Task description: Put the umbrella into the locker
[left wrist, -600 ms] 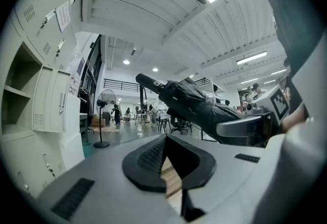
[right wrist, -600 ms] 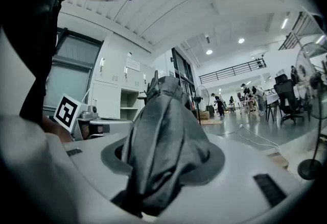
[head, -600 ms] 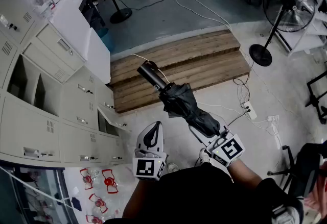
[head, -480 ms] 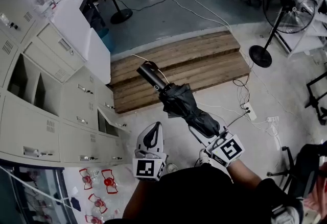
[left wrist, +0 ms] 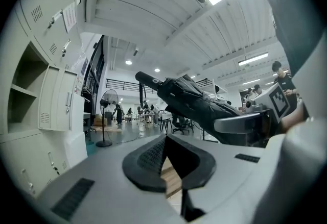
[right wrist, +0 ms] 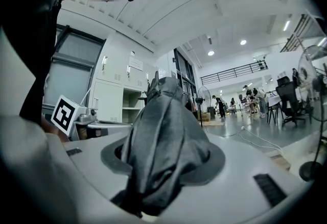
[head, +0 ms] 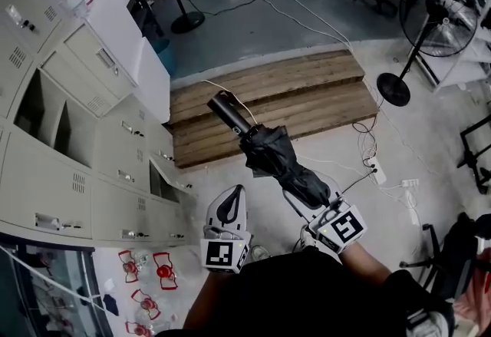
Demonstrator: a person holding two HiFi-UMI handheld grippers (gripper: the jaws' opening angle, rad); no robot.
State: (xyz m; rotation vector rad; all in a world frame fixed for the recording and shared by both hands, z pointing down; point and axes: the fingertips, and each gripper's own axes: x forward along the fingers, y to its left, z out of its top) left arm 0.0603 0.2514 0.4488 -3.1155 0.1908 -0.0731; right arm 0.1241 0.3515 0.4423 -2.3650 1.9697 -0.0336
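Observation:
A folded black umbrella [head: 272, 155] slants up and left over the floor, its handle end [head: 226, 111] farthest from me. My right gripper [head: 311, 201] is shut on the umbrella's near end; in the right gripper view the dark fabric [right wrist: 163, 136] fills the space between the jaws. My left gripper [head: 229, 201] hangs just left of it, shut and empty; through its jaws [left wrist: 171, 167] I see only floor, with the umbrella [left wrist: 194, 100] up to the right. The grey lockers [head: 77, 174] stand at the left, with open compartments [head: 34, 109] and one low door ajar [head: 165, 178].
A wooden step platform [head: 268, 94] lies ahead. A standing fan [head: 433, 17] is at the right, a round stand base [head: 188, 21] at the back. A power strip and cables [head: 376, 166] trail on the floor. A white box [head: 130, 44] sits on the lockers.
Both grippers and the umbrella keep their places. Only the head view has shifted a little, so the lockers and platform sit slightly lower and to the right.

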